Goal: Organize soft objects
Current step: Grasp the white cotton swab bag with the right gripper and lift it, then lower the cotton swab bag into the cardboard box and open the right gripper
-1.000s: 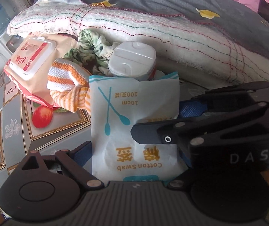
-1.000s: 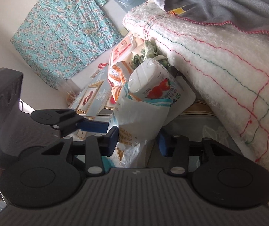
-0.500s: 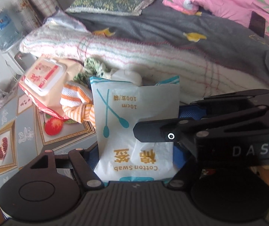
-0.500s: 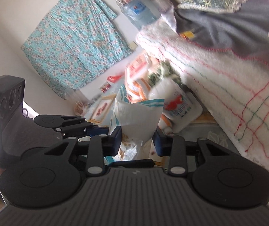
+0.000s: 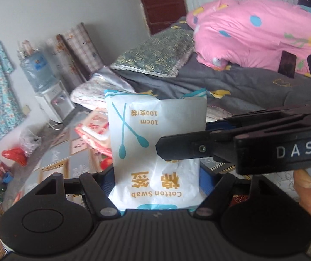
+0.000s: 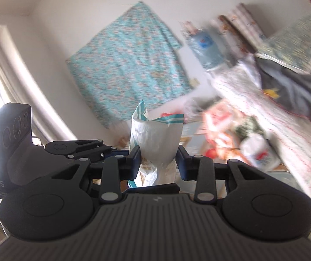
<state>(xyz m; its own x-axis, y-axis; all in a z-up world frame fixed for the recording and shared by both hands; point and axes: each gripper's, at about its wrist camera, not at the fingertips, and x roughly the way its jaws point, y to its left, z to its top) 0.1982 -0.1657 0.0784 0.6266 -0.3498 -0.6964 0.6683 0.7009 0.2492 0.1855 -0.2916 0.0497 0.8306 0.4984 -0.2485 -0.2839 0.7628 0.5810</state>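
Both grippers grip one packet, the white cotton swab bag (image 5: pixel 155 148), which is lifted clear of the floor and stands upright between them. The left gripper (image 5: pixel 156 180) has its fingers (image 5: pixel 106 183) drawn in against the bag's lower side edges, clamped on it near the printed "Cotton Swab" end; the blue pads show only as slivers behind the plastic. The right gripper (image 6: pixel 158 163) pinches the same bag (image 6: pixel 155 143) across its flat faces, fingers (image 6: pixel 134 161) closed until the film crumples between them. In the left wrist view the right gripper (image 5: pixel 162 146) reaches in from the right edge, its upper finger lying over the front of the packet and covering part of the print.

The bag's bottom edge is cut off behind the left gripper's body. The right wrist view is smeared by motion: a red and white wipes pack (image 6: pixel 218 117), a white tub (image 6: pixel 259 152) and something green beside them lie on the patterned floor (image 6: pixel 190 130) against the bed's edge (image 6: pixel 286 117), but their outlines cannot be made out well. In the left view the wipes pack (image 5: pixel 94 128) is mostly hidden behind the bag. A thumb (image 5: pixel 303 179) shows at the right edge, the rest of the hand out of frame.
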